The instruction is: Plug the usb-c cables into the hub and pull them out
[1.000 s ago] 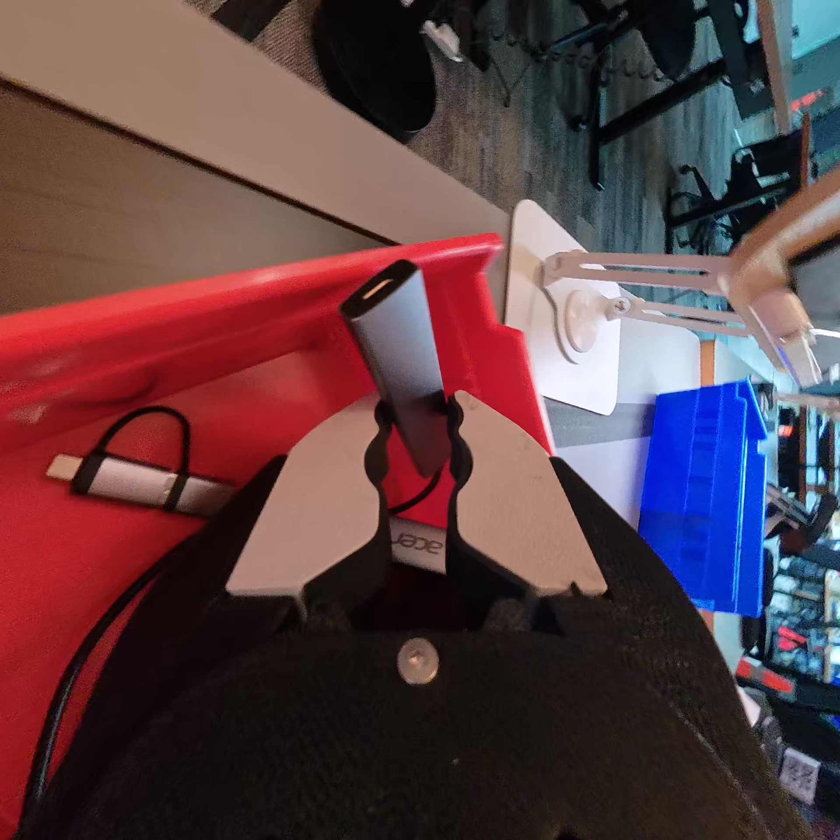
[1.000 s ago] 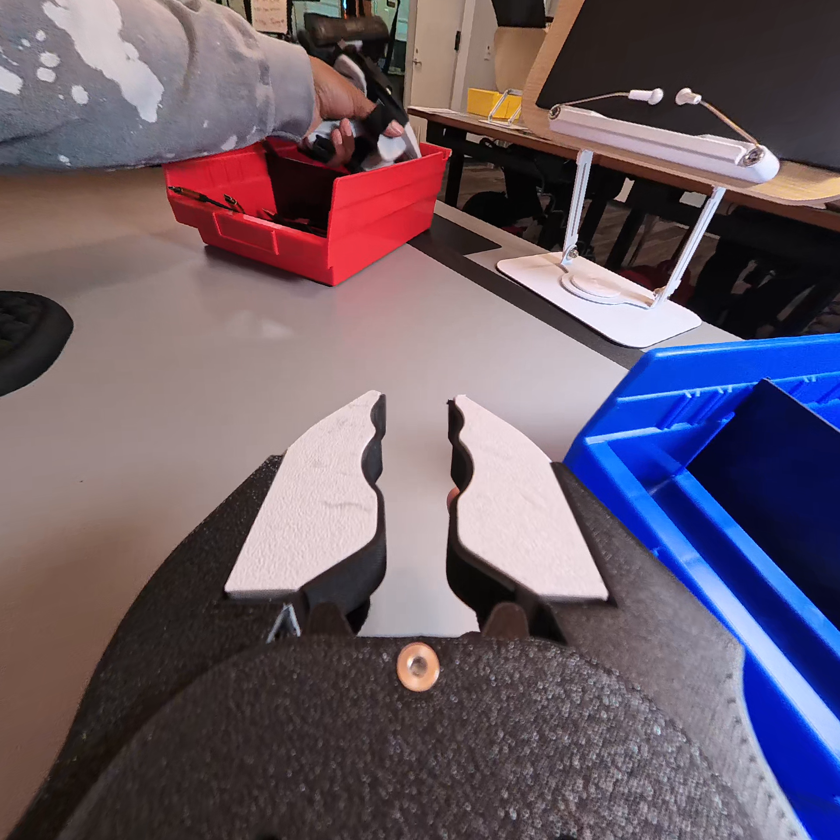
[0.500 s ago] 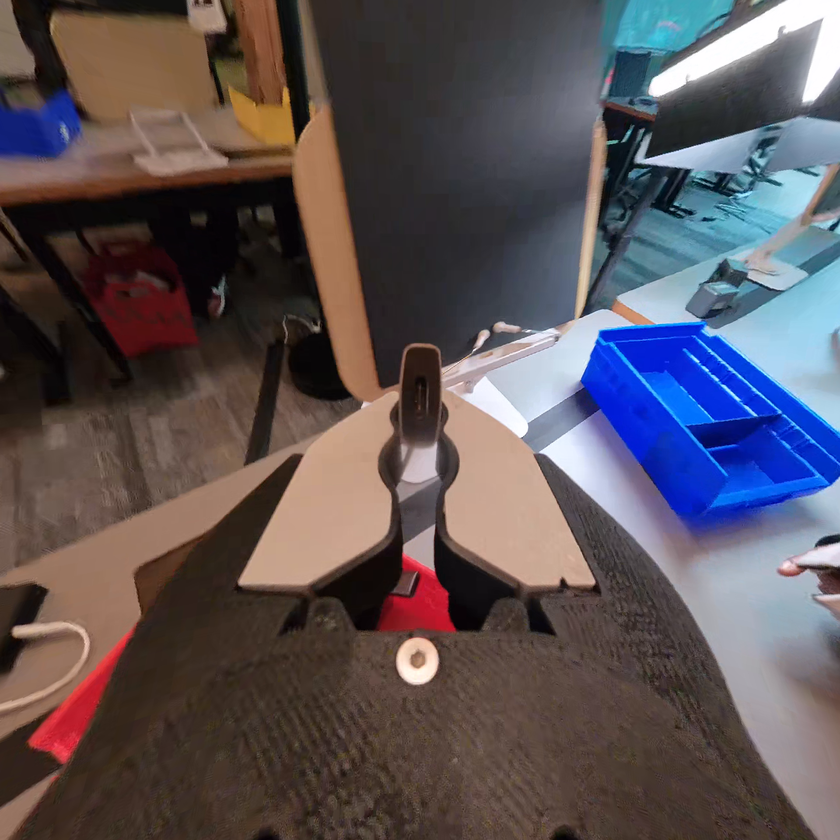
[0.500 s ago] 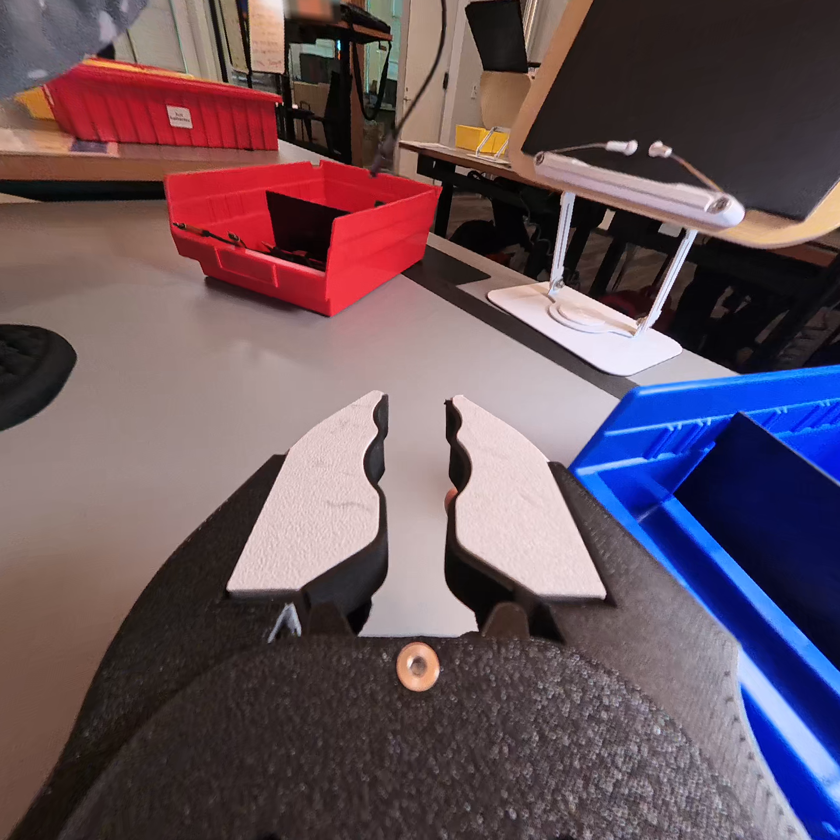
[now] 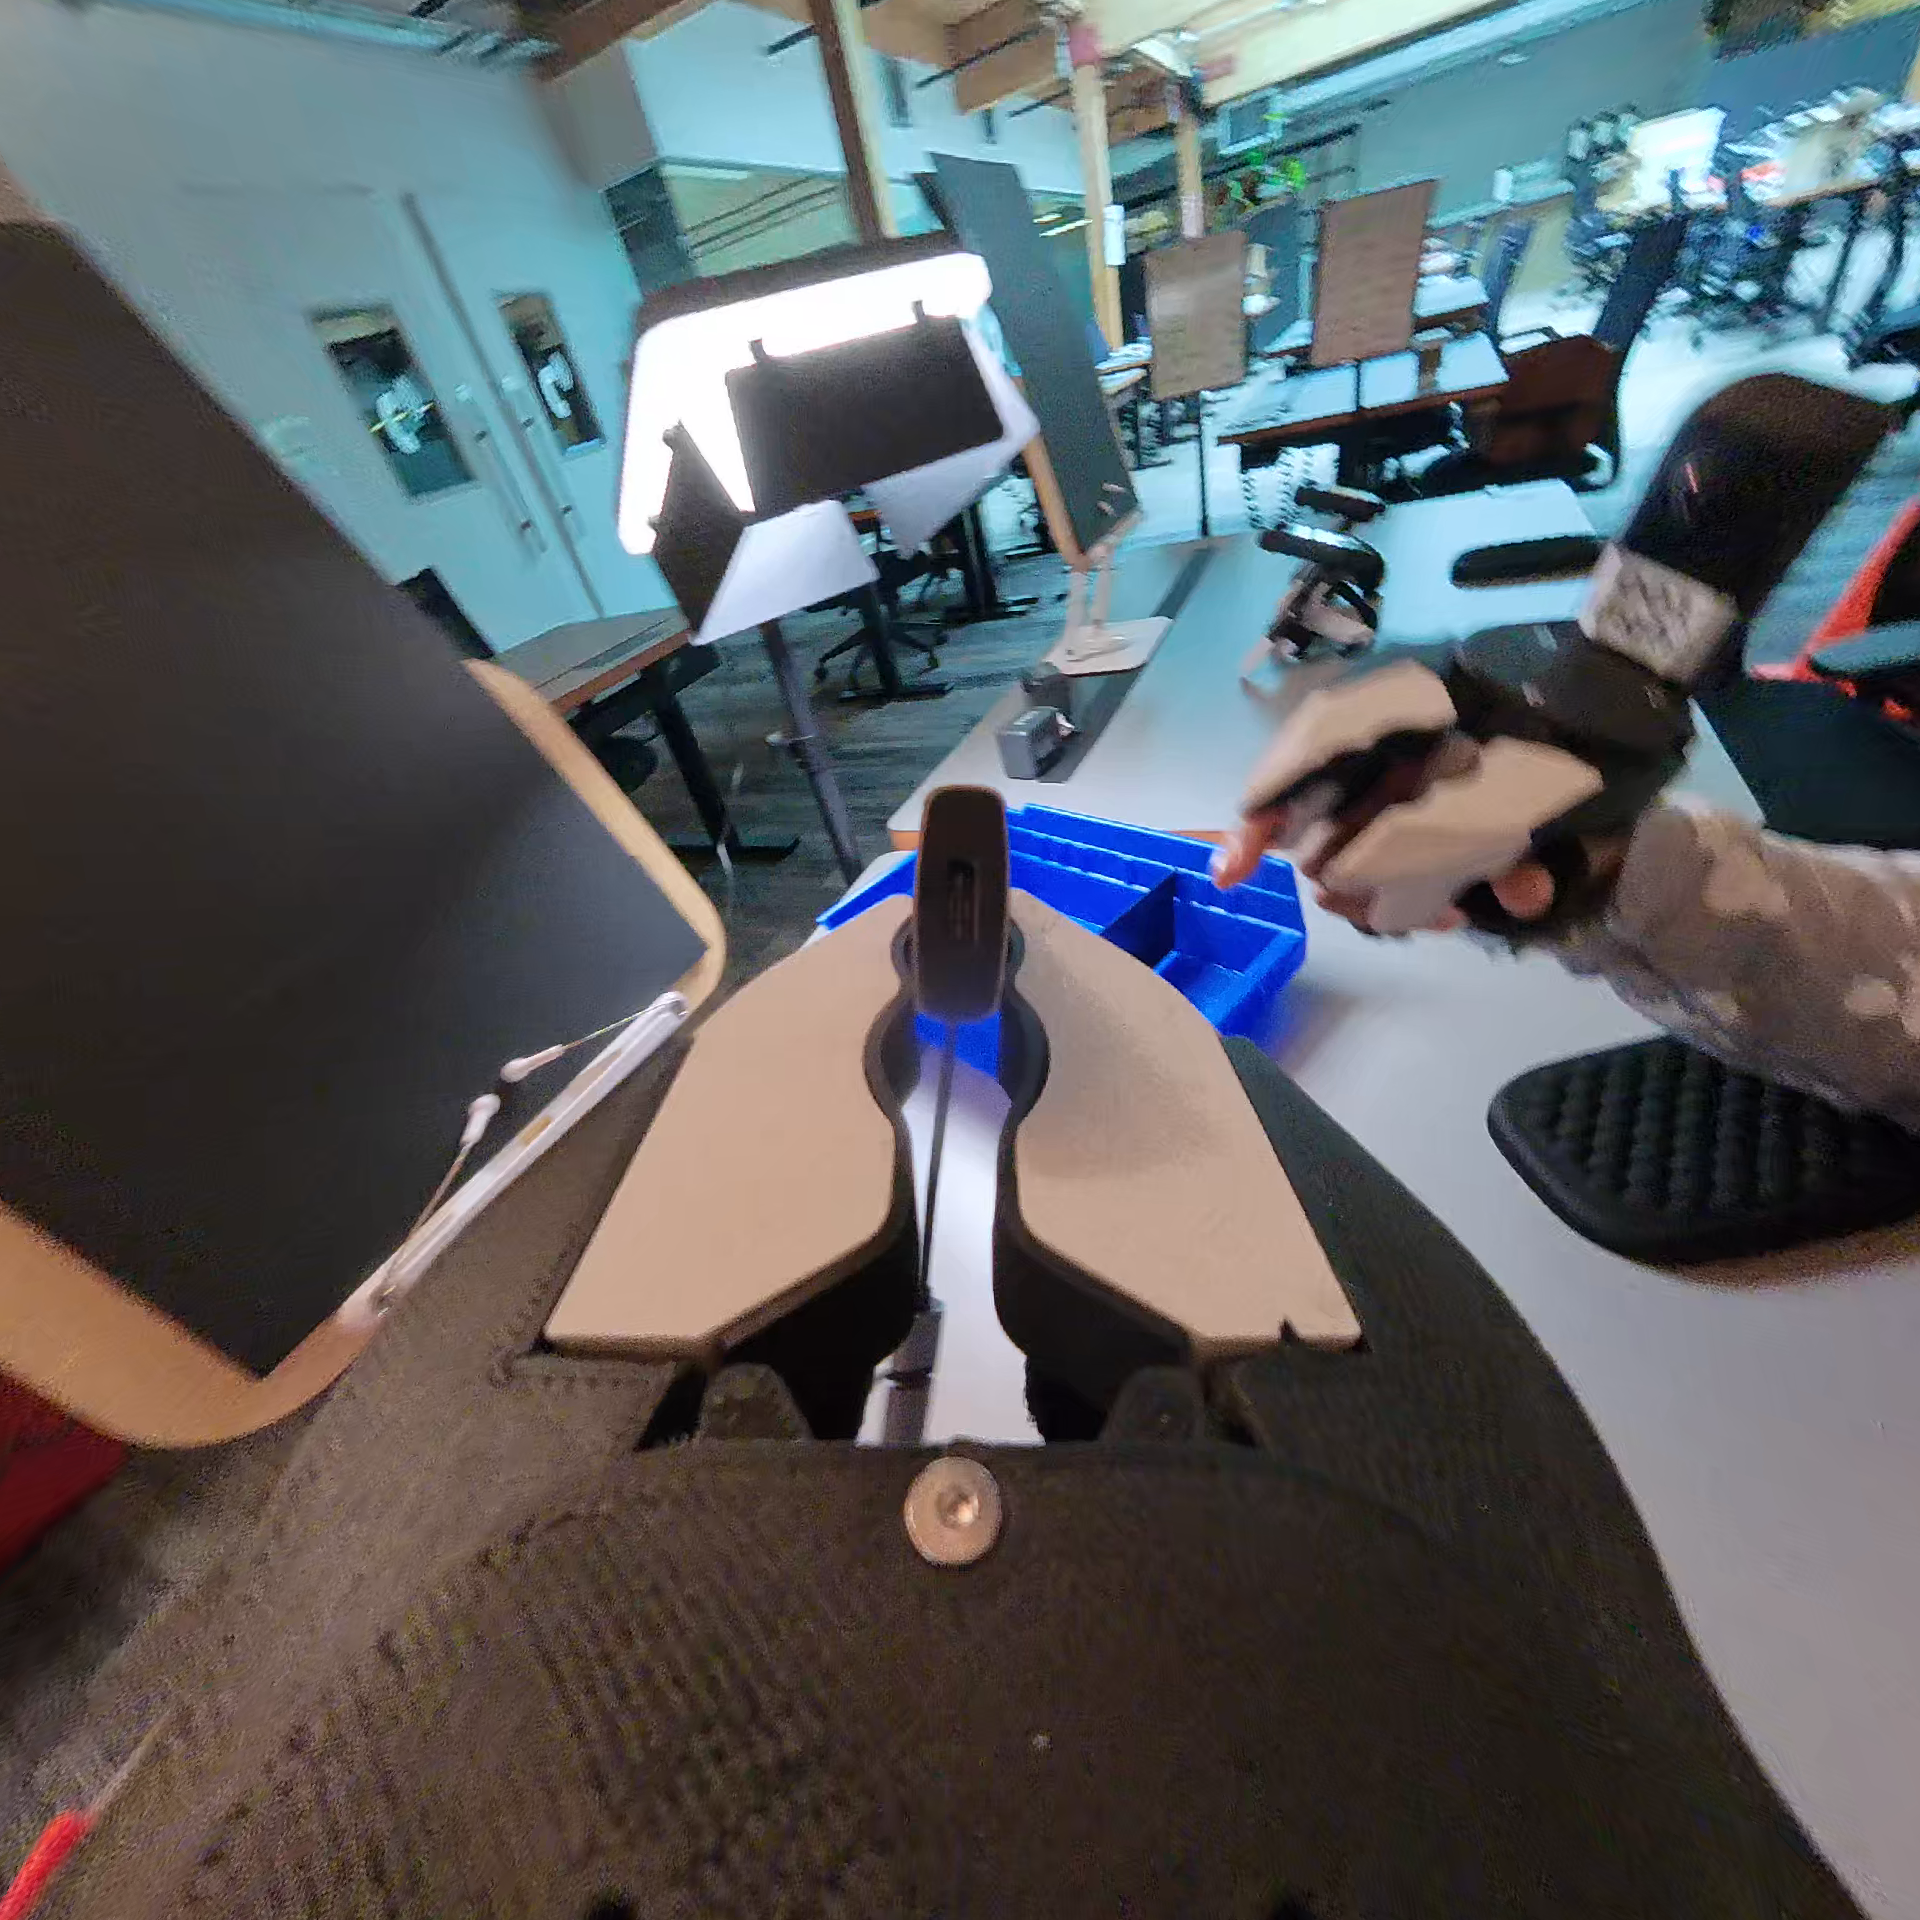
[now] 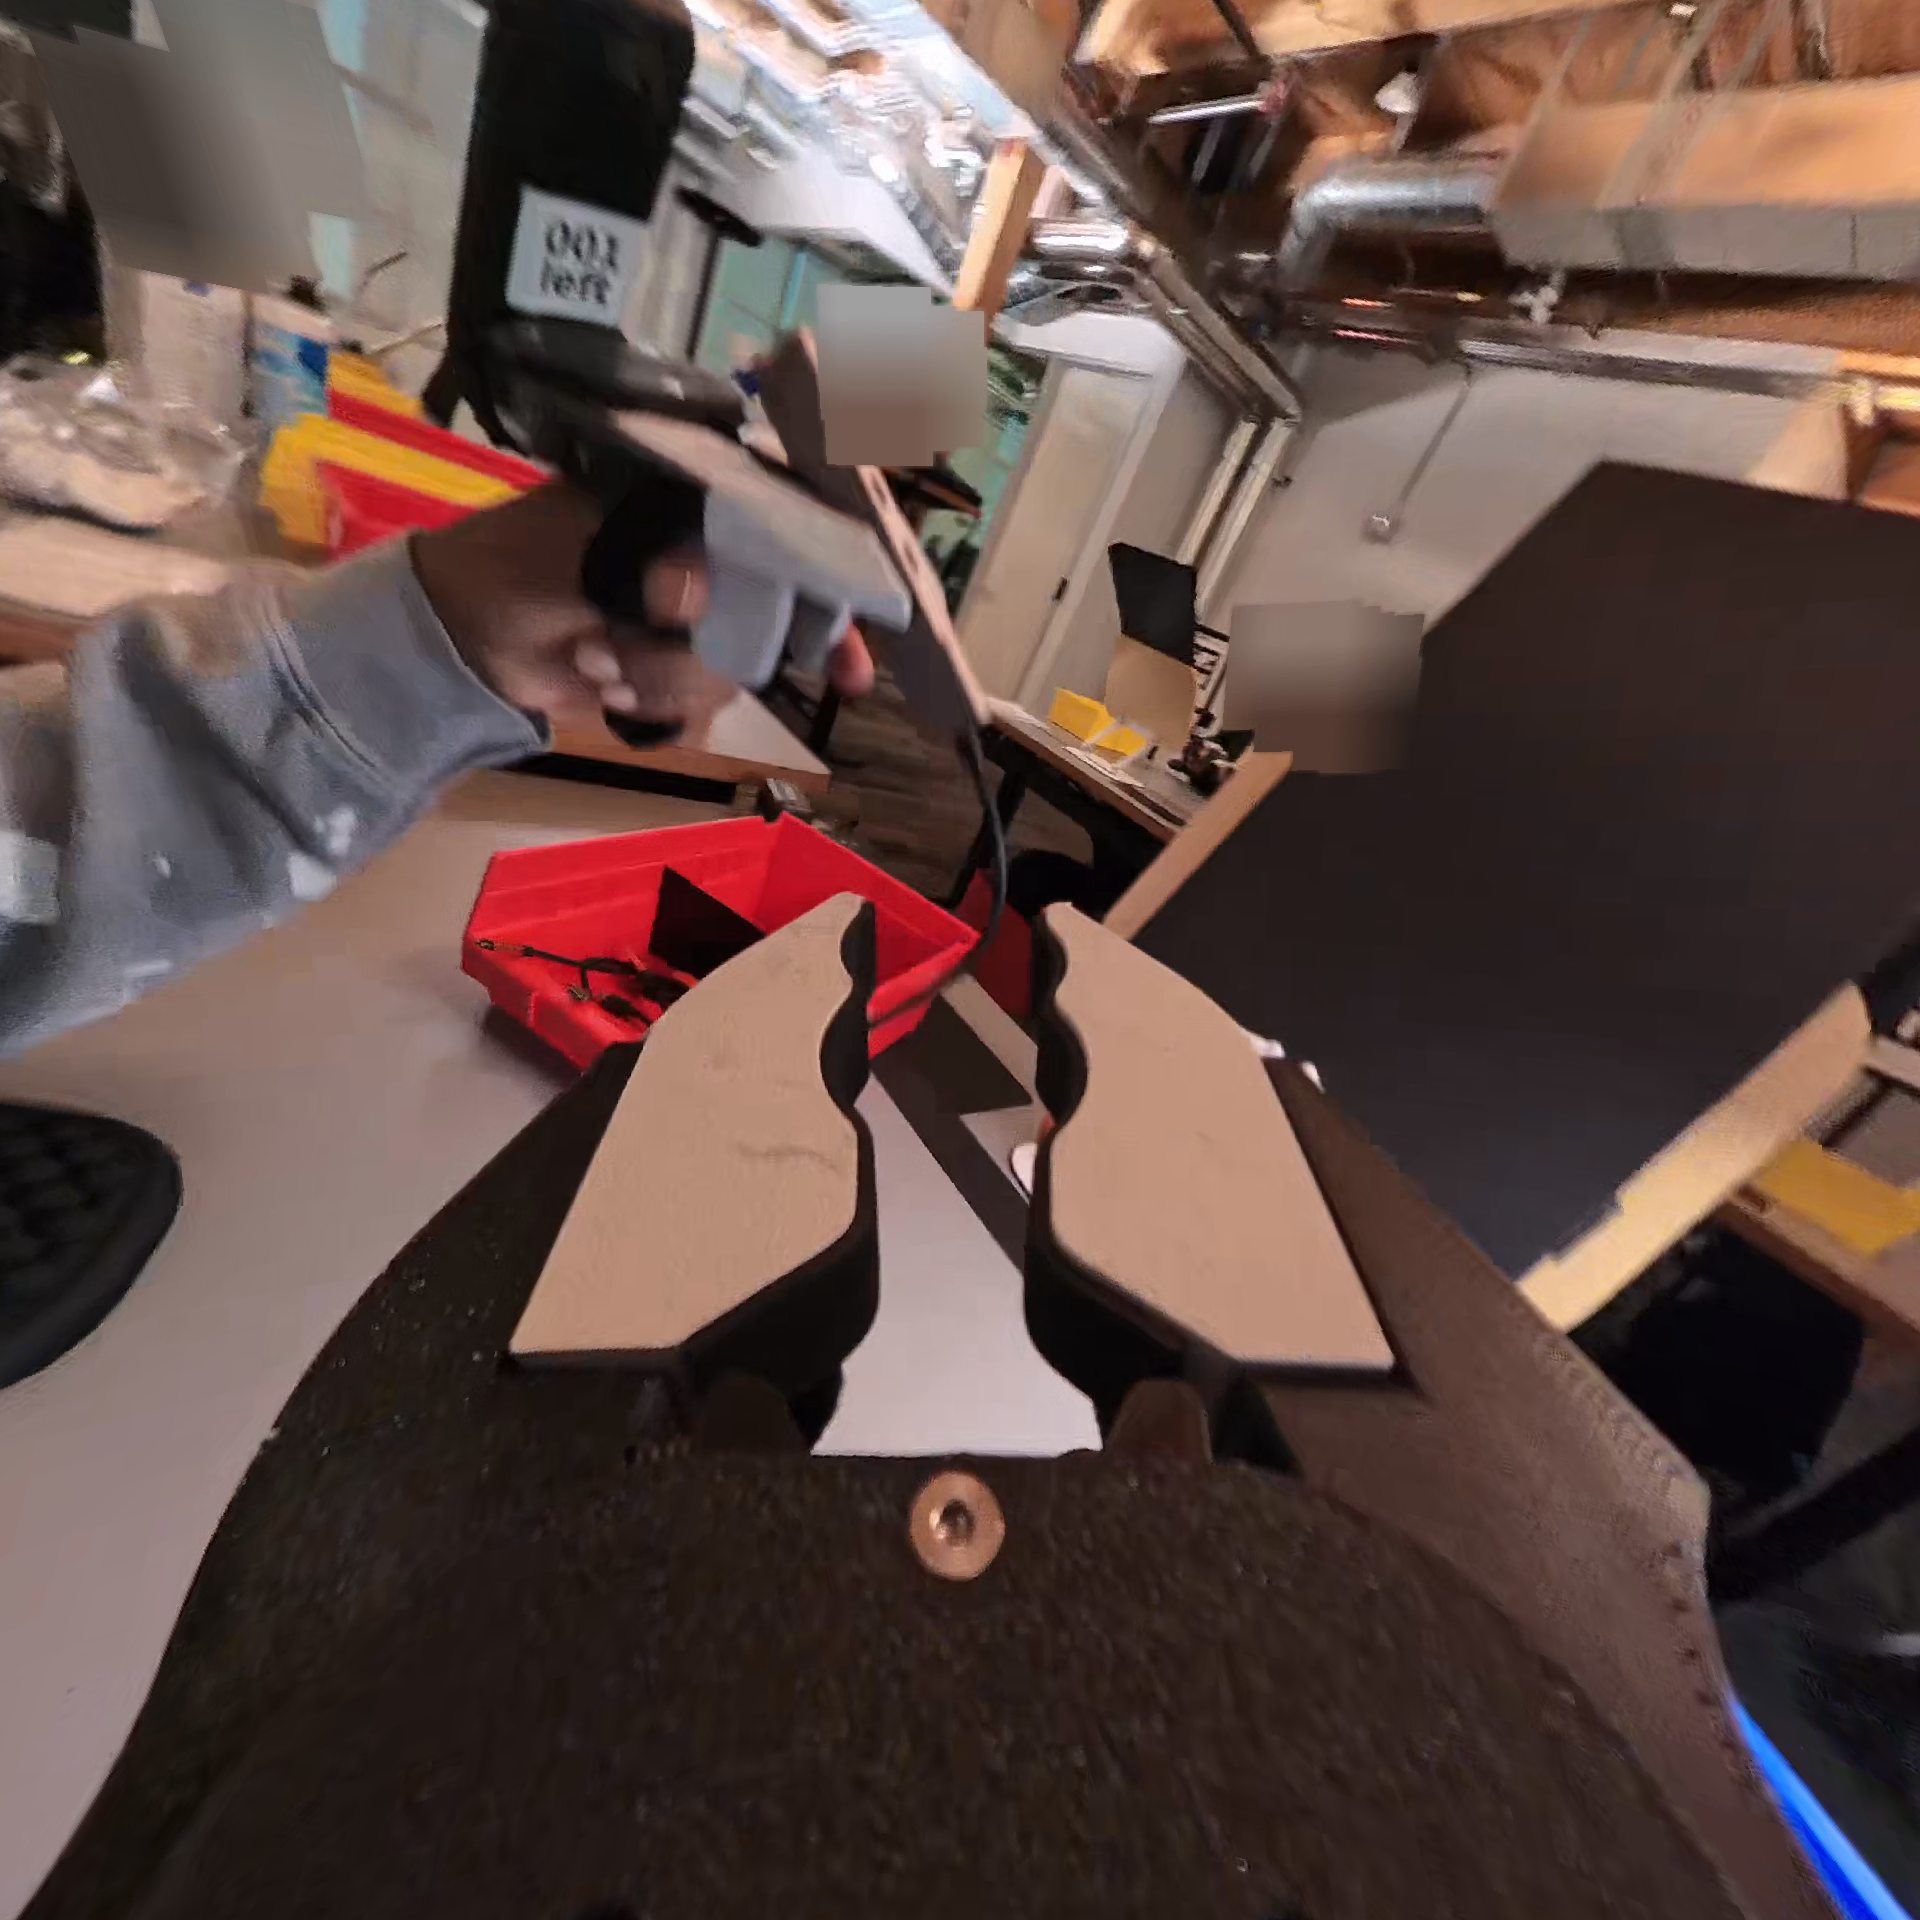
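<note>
My left gripper [image 5: 958, 935] is shut on a slim grey hub [image 5: 958, 868], held up in the air with its end pointing away from me. The hub's thin black cable [image 5: 932, 1164] hangs down through the gap between the jaws. In the right wrist view the left gripper [image 6: 779, 561] is raised at the upper left in a hand, and the cable [image 6: 994, 831] trails down toward the red bin [image 6: 748, 857]. Loose cables [image 6: 608, 987] lie in that bin. My right gripper [image 6: 951, 925] is open and empty above the table; it also shows in the left wrist view [image 5: 1392, 821].
A blue divided bin [image 5: 1195, 920] sits on the grey table [image 5: 1558, 1403] behind the hub. A black textured mat [image 5: 1704, 1143] lies at the right. A large black board with a wooden rim [image 5: 260, 831] stands at the left. A sleeved arm [image 5: 1766, 977] reaches in from the right. The gap from one gripper's tips to the other's is roughly 12 cm.
My left gripper lifted the hub out of the red bin and swung it round toward the blue bin and the right gripper. My right gripper rose off the table and tilted upward, still open.
</note>
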Tool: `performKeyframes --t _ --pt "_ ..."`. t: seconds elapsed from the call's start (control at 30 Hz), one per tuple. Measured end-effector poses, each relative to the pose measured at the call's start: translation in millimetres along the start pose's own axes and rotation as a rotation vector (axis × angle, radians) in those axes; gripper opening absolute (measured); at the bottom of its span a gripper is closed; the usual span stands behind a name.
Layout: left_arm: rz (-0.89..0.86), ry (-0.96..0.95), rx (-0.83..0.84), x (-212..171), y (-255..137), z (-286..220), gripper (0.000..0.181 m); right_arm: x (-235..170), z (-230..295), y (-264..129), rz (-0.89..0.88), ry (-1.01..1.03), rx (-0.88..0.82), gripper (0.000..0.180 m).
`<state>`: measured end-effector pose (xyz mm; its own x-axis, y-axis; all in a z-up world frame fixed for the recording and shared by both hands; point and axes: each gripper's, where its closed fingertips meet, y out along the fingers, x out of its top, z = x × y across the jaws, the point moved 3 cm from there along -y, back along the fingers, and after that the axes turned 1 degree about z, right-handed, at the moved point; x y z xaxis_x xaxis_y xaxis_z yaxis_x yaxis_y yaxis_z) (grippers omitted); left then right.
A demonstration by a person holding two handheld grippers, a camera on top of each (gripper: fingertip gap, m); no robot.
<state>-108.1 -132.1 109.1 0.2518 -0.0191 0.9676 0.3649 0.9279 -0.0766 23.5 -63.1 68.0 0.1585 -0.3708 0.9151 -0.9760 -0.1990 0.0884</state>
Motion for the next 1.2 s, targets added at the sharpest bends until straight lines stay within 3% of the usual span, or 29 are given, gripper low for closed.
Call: performKeyframes --t 0.1,0.23,0.33,0.4,0.57,0.8,0.93,1.03,1.2 --pt "-0.038 0.101 -0.086 -17 15 -38 0.010 4 18 14 0.114 -0.119 0.146 0.033" --pt "-0.028 0.210 -0.247 -37 34 -76 0.010 -28 35 28 0.210 -0.323 0.165 0.037" --pt "-0.073 0.221 -0.323 -39 37 -92 0.010 -30 45 27 0.140 -0.279 0.234 0.014" --pt "-0.099 0.199 -0.354 -37 36 -96 0.010 -27 46 22 0.098 -0.236 0.282 0.012" --pt "-0.045 0.242 -0.303 -35 38 -105 0.011 -30 44 10 0.062 -0.189 0.359 0.010" --pt "0.065 0.293 -0.223 -41 31 -98 0.014 -50 30 -8 0.262 -0.257 0.348 0.009" --pt "0.181 0.328 -0.261 -57 30 -104 0.021 -56 34 -14 0.338 -0.293 0.371 0.009" --pt "0.226 0.348 -0.278 -66 35 -108 0.014 -57 41 -16 0.367 -0.298 0.405 0.009" --pt "0.108 0.305 -0.262 -50 33 -103 0.010 -33 26 -15 0.209 -0.253 0.305 0.013"
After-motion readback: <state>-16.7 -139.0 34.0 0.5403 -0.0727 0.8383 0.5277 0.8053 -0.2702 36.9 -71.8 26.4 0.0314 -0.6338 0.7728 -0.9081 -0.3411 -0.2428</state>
